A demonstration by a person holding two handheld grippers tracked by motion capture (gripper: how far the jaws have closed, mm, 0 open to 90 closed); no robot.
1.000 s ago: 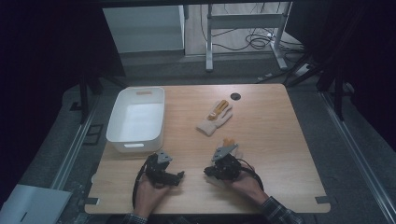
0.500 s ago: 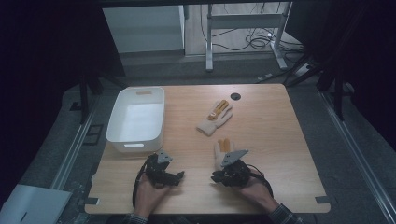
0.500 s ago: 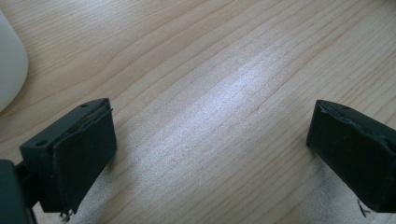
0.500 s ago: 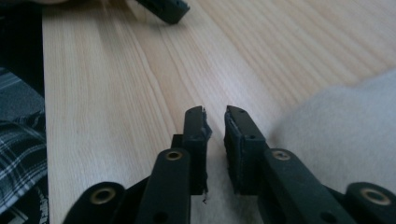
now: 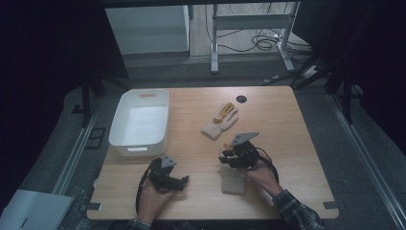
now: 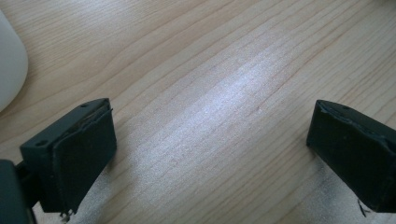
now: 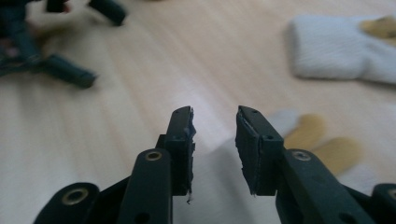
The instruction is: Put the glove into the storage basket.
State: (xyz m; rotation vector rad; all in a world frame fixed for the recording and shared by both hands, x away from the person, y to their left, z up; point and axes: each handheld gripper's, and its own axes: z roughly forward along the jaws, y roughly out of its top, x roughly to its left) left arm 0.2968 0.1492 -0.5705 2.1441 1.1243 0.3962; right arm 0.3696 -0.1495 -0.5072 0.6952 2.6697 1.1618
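pale wood table [image 5: 287, 143]: in the high view, a glove [image 5: 233, 179] is lying flat near the front edge, right gripper [image 5: 229, 155] over its far end, jaws just having been opening, likely releasing it. a second glove [image 5: 219, 120] is lying mid-table. left gripper view: left gripper [image 6: 210, 140] jaws are gaping, empty. right gripper view: jaws parted, nothing pinched.

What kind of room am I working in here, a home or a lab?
Most likely a lab or recording workspace: a bare wooden table ringed by dark curtains, floor rails, and loose cables under a metal-legged desk behind it.
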